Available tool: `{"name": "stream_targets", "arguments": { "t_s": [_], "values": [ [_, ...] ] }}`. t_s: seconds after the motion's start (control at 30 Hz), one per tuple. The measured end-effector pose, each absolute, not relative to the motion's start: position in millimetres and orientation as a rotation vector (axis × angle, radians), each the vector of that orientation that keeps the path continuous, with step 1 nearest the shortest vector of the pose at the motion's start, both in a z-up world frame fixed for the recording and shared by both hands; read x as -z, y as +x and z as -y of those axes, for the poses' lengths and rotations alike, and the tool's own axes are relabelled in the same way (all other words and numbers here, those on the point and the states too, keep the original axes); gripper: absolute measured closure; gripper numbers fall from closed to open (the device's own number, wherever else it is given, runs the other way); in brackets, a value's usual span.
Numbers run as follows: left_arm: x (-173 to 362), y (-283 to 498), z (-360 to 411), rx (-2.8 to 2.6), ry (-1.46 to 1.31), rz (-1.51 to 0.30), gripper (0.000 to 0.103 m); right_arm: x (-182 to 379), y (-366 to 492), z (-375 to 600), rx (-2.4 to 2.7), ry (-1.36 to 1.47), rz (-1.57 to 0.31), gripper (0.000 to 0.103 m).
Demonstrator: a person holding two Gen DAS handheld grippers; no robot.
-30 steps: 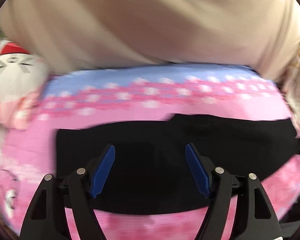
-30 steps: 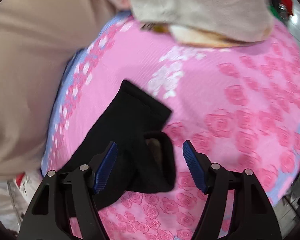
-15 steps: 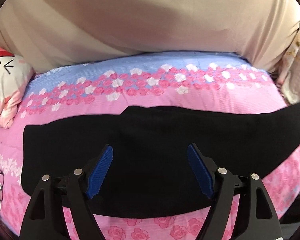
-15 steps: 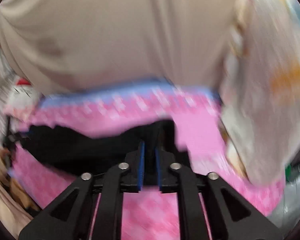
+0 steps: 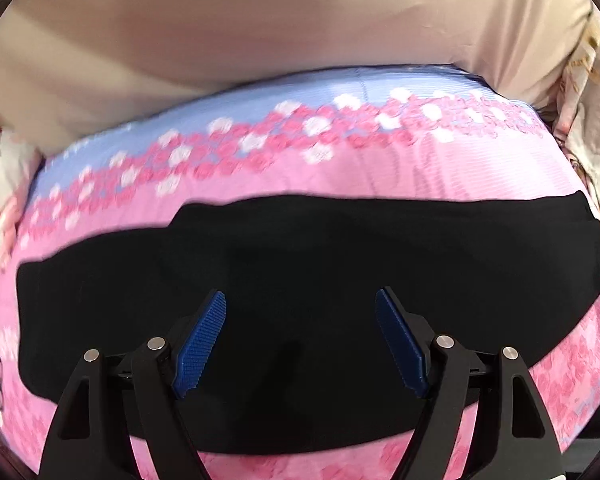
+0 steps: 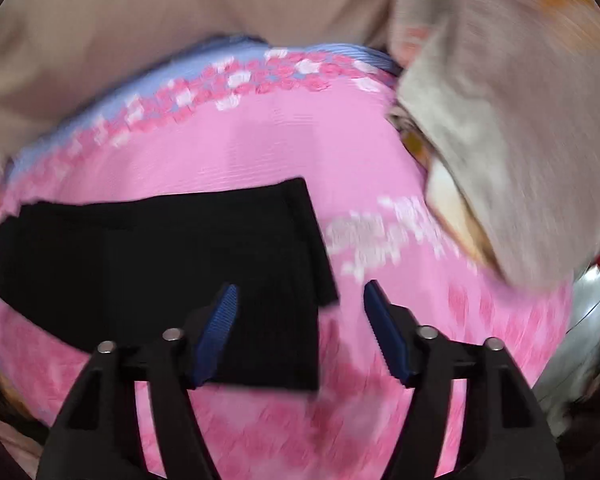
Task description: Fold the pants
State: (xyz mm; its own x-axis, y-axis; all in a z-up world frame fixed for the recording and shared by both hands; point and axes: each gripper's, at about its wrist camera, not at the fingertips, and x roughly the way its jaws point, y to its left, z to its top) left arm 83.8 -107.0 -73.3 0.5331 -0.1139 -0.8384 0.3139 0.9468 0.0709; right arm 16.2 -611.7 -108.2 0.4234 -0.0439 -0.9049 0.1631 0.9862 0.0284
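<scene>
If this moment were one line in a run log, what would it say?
pants: flat on bedsheet | left gripper: open, above pants | right gripper: jaws just opened, pants end released

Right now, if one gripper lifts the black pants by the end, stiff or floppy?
Likely floppy: the black pants lie flat and thin on the pink sheet, following its curve. Probably light. The end would likely drape and sag, so the fold may slip open.

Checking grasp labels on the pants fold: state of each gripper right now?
Left gripper: open, empty, above the black pants.
Right gripper: open, has just been opening; pants edge lies between the fingers, not pinched.
</scene>
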Motion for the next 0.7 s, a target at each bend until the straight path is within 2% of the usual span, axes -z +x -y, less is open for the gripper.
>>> {"name": "stream_targets", "arguments": {
  "t_s": [0.07,0.13,0.23,0.33,0.57,0.63,0.7],
  "values": [
    [70.1,85.0,120.5,0.251,0.248,-0.958,0.026,124.4,23.9,613.2,0.113,0.106,-1.161,0.039],
    [66.9,84.8,132.7,0.249,0.272,-0.934,0.018,132.9,29.3,608.4,0.080,0.093,-1.179,0.041],
    [65.5,83.4,141.0,0.258,0.291,-0.913,0.018,136.4,27.7,600.3,0.049,0.094,-1.160,0.043],
    [70.7,84.9,141.2,0.250,0.292,-0.928,0.018,137.0,25.0,592.4,0.051,0.039,-1.170,0.053],
    [78.9,83.9,130.6,0.219,0.295,-0.959,0.018,146.3,29.6,599.7,0.009,0.136,-1.172,0.056],
    [80.6,84.9,127.9,0.204,0.301,-0.966,0.018,139.6,34.2,592.3,0.002,0.086,-1.165,0.093],
    [77.9,86.5,124.1,0.182,0.303,-0.962,0.018,103.1,33.9,578.8,-0.020,0.041,-1.066,0.095]
  ]
}}
